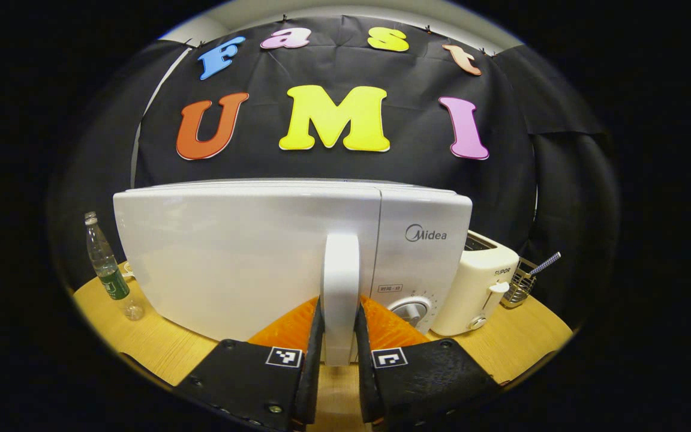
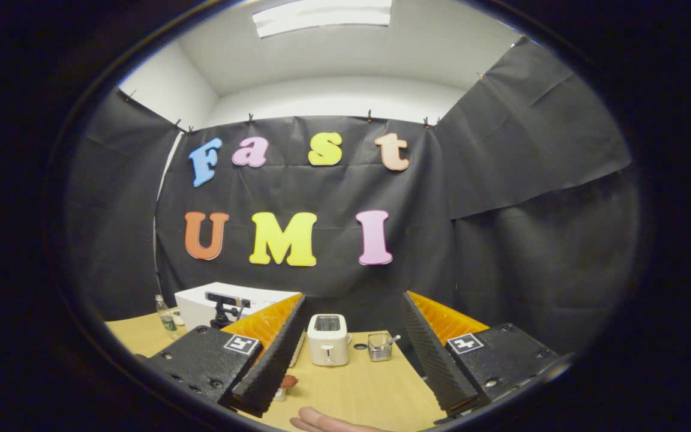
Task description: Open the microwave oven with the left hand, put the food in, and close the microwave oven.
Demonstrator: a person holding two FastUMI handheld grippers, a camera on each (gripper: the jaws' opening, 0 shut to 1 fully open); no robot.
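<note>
The white microwave oven [image 1: 249, 258], marked Midea, stands on the wooden table [image 1: 159, 348], its door closed. The left gripper [image 1: 341, 360] has both fingers pressed on the upright door handle [image 1: 341, 282]. Right of it stands a cream toaster [image 1: 477, 288] marked SUPOR, then a wire basket [image 1: 519, 285]; a bottle [image 1: 105, 264] stands left. The right gripper [image 2: 351, 360] hangs wide apart, holding nothing. A small reddish item [image 2: 287, 382], perhaps the food, lies by its left finger.

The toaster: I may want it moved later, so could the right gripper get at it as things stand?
Probably yes. The right gripper is open and faces the toaster across bare table; nothing stands between its fingers and the toaster.
</note>
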